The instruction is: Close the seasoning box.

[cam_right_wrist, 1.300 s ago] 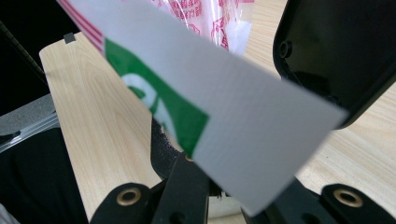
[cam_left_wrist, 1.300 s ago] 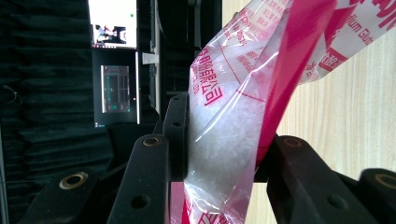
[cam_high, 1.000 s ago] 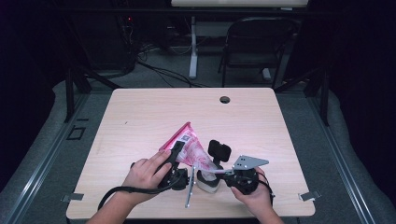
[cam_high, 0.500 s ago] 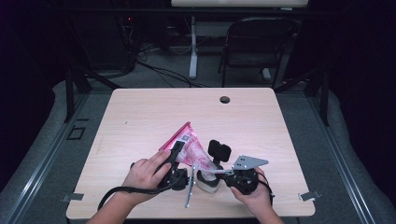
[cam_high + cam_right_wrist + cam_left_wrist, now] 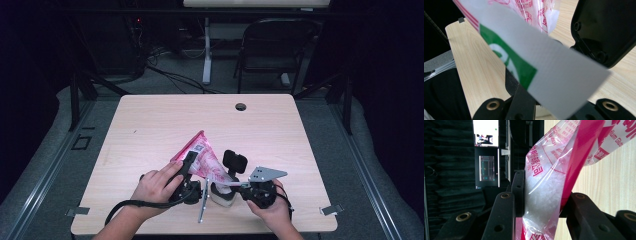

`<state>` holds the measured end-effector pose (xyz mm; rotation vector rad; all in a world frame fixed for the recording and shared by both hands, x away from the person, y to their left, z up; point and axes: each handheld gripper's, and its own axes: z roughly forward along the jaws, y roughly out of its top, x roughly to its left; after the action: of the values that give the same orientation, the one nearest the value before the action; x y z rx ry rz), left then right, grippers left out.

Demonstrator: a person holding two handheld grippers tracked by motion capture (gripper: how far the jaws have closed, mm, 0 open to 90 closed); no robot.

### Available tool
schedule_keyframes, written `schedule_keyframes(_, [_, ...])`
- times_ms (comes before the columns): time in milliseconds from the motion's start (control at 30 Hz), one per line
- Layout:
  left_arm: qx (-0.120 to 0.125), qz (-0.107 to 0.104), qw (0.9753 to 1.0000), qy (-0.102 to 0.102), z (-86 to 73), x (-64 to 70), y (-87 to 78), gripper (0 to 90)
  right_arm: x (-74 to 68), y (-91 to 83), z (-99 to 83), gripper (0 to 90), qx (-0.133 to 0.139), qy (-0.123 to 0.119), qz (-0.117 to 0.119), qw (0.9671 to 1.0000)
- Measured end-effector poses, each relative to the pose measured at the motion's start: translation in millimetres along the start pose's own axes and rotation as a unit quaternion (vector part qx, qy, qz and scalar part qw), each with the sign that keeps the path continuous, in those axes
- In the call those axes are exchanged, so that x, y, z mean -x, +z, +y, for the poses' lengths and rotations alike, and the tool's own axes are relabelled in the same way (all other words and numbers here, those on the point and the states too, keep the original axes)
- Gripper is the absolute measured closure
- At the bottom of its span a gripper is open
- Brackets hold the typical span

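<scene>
Left tool [image 5: 189,165] clamps crinkly pink-and-clear plastic bag [image 5: 200,155] of white crystals; right tool [image 5: 239,185] pinches its flat edge.

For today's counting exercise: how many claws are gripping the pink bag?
2. The left claw pinches the pink bag at its side; the right claw holds its near corner by a white strip.

The pink-and-clear bag [image 5: 554,182] has red print all over it: in the left gripper view, upper right of the frame, you can make out "ium Glute" cut off by the edge, and along the middle a row of red Chinese characters ending in 有限公司 (the smaller lines next to it are too tiny to read). The strip [image 5: 554,75] across the right gripper view shows part of a white mark on green, nothing legible.
</scene>
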<state>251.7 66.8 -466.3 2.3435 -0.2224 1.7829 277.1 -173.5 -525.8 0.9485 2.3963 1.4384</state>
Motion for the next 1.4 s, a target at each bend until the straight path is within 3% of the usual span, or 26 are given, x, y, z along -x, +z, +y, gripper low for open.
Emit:
schedule_keyframes(167, [-0.007,-0.007,0.9999,0.001,0.5,-1.1,-0.7,69.2,0.4,0.0,0.0,90.0,0.000,0.001,0.001,1.0000])
schedule_keyframes(267, [0.003,0.001,1.0000,0.000,-0.1,-0.5,0.2,69.2,0.2,0.1,0.0,90.0,0.000,0.001,0.002,1.0000])
schedule_keyframes(767, [0.005,0.002,1.0000,-0.003,0.9,-1.5,0.4,69.2,0.8,-0.6,0.1,90.0,0.002,0.002,0.000,1.0000])
schedule_keyframes(833, [-0.004,-0.005,1.0000,-0.003,1.6,-2.2,-0.7,69.3,0.7,-0.6,0.2,90.0,0.001,0.001,0.000,1.0000])
schedule_keyframes(1000, [0.005,0.004,1.0000,0.002,1.6,-2.9,0.0,69.3,0.6,-0.5,0.3,90.0,0.001,0.001,0.001,1.0000])
schedule_keyframes(1400, [0.004,0.005,1.0000,0.002,2.8,-3.6,-1.2,69.3,0.0,-0.5,0.5,90.0,0.004,0.002,0.001,1.0000])
